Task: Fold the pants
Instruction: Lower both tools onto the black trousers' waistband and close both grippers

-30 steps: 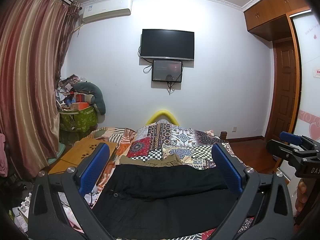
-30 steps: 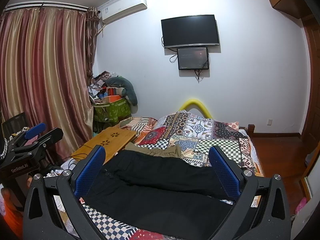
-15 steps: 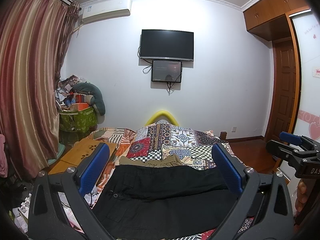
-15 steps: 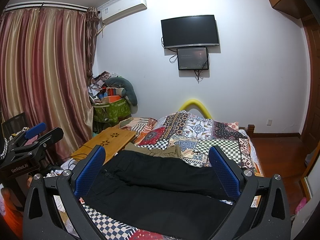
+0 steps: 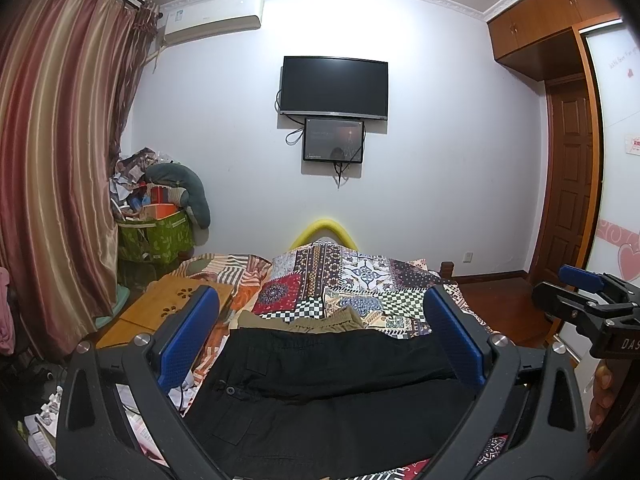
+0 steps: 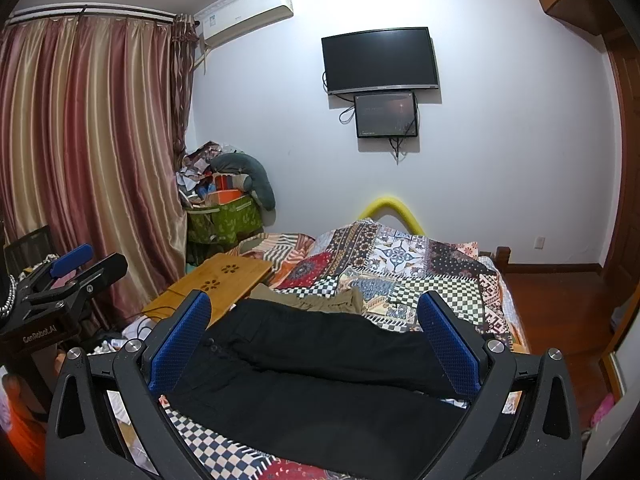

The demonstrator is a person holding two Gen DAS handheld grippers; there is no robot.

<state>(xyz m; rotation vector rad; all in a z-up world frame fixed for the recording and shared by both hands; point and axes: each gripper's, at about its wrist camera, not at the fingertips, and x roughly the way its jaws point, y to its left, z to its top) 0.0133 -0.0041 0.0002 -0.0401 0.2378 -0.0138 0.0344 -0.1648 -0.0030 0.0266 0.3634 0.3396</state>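
Basically nothing's moved vs a sec ago. Both views sit where they were, maybe a tiny drift in the left wrist cam, and the black pants (image 5: 328, 376) haven't shifted or creased any differently. So imo the folding hasn't started yet, both claws are just hovering above the near end of the bed (image 5: 360, 280).

Left gripper (image 5: 320, 344): blue pads wide apart, nothing btwn them, pants visible through the gap but not touched afaict. Right gripper (image 6: 316, 344): same deal, fingers spread, empty. In the right cam you can see the left one off at the left edge, in the left cam the right one at the right edge, w/ a bit of the person's hand (image 5: 602, 396) under it.

Pants lie flat on the patchwork quilt (image 6: 400, 264), near part of the bed, long axis running left-right across the bed. Waist end w/ button (image 5: 229, 390) points left, toward the wooden lap desk (image 6: 224, 280); legs run out to the right, one leg lying beside the other. A khaki garment (image 6: 320, 300) sits just past the far edge, touching or nearly, can't tell.

Next prob needs each claw to come down on an end, but that's a guess.
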